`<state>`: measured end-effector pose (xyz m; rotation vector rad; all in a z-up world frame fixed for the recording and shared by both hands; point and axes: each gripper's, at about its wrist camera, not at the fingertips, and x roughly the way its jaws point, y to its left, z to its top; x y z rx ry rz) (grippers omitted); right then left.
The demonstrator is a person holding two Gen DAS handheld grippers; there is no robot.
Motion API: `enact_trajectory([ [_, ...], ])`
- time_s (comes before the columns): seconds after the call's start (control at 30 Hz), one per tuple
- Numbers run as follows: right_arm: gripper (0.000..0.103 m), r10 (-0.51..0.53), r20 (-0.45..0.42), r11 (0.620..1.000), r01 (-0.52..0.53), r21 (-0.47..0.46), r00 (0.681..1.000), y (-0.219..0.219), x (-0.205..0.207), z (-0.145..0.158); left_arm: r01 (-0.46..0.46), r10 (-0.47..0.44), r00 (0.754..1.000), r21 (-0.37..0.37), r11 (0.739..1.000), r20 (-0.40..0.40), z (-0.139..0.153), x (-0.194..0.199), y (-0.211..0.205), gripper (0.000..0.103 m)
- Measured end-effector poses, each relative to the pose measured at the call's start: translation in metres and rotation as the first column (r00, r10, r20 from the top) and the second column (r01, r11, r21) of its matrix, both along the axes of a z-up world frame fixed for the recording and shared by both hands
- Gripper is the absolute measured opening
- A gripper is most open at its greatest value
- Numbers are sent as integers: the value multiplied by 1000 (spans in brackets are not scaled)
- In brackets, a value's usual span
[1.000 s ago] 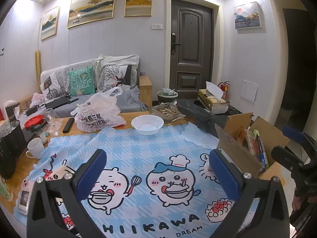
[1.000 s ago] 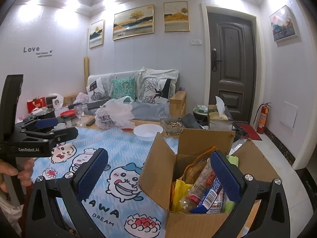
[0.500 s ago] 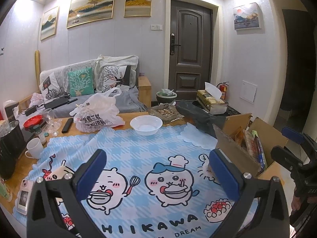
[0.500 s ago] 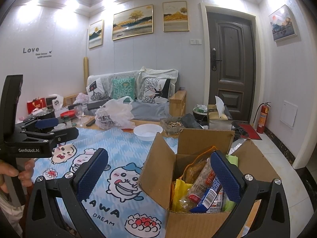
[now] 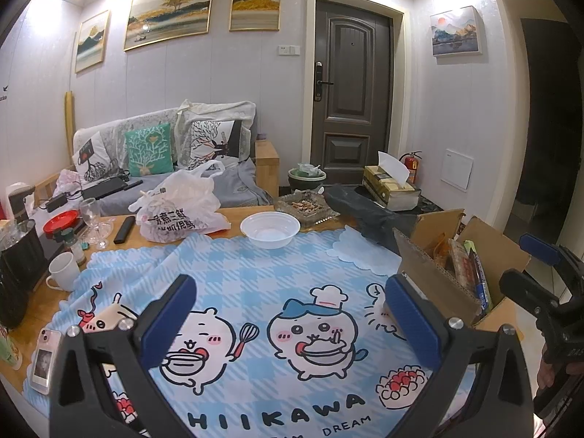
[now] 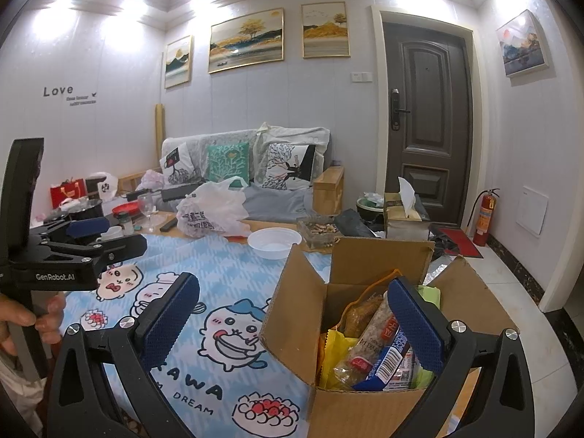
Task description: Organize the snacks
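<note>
Left wrist view: almost unchanged from a second ago, the scene only drifted down a touch in frame. Left gripper [image 5: 290, 306] spread wide, nothing between the ribbed blue pads [image 5: 168, 310], hovering over a soft blue-checked tablecloth [image 5: 255, 273] printed with cartoon figures. Beyond it, a round white plastic bowl [image 5: 270, 229], a crinkled white plastic bag [image 5: 182, 208], a glass ashtray [image 5: 306, 207]. At the right edge of the table, an open corrugated cardboard box [image 5: 412, 255] with snack packets [image 5: 465, 266] standing on end inside; right gripper [image 5: 536, 270] just past it.

Right wrist view: likewise scarcely shifted. Right gripper [image 6: 294, 314] held wide and empty, poised above the cardboard box [image 6: 292, 314], flaps raised. Inside, upright and crowded: glossy snack packets [image 6: 376, 343], one clear and tube-shaped with a red label, one blue with a barcode, one yellow with a serrated edge. Left gripper [image 6: 98, 235] at far left, matte black metal, gripped by a hand [image 6: 25, 319].
</note>
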<state>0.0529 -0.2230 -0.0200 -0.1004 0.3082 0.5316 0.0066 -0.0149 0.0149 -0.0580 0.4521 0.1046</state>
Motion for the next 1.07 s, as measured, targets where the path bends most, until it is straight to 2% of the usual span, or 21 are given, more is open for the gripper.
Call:
enact_trajectory([
  [1.07, 103, 0, -4, 1000, 0, -1, 1000, 3, -4, 1, 10, -10, 1000, -6, 1000, 6, 3, 2, -4, 102],
])
